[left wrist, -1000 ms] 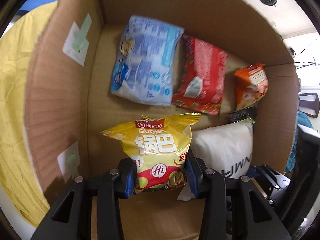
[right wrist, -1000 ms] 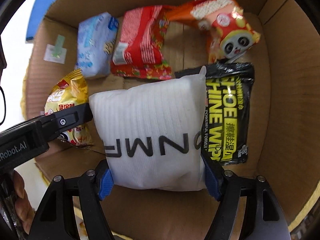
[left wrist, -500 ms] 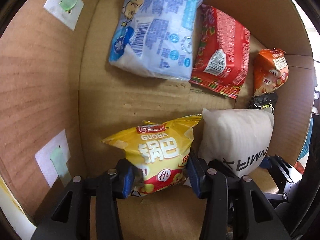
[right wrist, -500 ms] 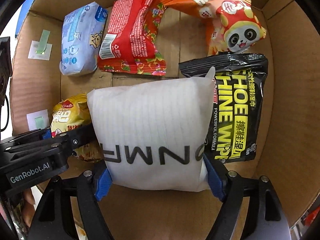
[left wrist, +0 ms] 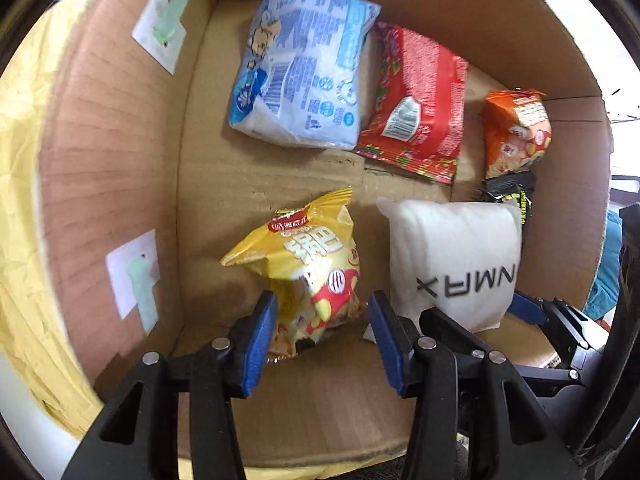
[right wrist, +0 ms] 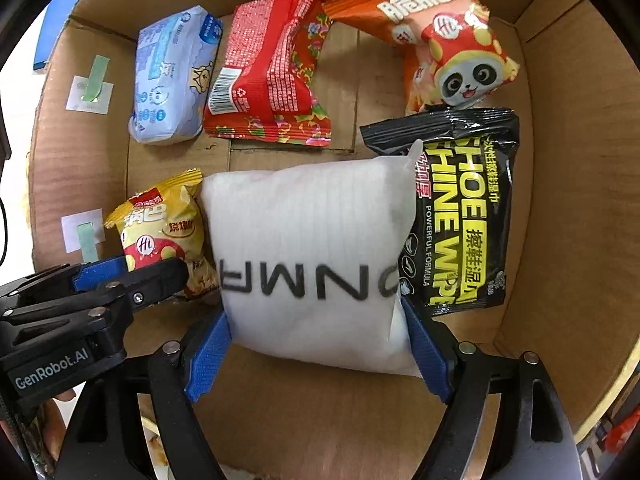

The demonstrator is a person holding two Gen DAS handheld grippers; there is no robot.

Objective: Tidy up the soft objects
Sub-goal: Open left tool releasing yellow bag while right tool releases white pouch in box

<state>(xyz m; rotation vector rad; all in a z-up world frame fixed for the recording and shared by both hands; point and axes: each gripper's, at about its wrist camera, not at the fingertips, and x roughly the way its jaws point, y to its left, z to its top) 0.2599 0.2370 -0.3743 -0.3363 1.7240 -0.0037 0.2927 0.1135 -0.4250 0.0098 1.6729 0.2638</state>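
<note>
Both grippers reach into a cardboard box [left wrist: 120, 184]. My left gripper [left wrist: 320, 344] has its jaws spread apart around the lower end of a yellow snack bag [left wrist: 304, 264], which rests on the box floor near the left wall; it also shows in the right wrist view [right wrist: 164, 224]. My right gripper [right wrist: 316, 356] stands with its blue pads at both sides of a white pillow-like pack [right wrist: 312, 252], printed with dark letters, which lies on the floor; whether the pads press it is unclear. The pack also shows in the left wrist view [left wrist: 456, 264].
Further back on the box floor [right wrist: 352, 80] lie a pale blue pack [right wrist: 172, 76], a red packet [right wrist: 272, 72] and an orange panda snack bag [right wrist: 444, 48]. A black shoe-wipes pack [right wrist: 464, 208] lies right of the white pack. Yellow cloth [left wrist: 20, 200] lies outside the left wall.
My left gripper has opened and let go of the yellow snack bag, which now lies tilted on the box floor. My right gripper has lowered the white pack onto the floor.
</note>
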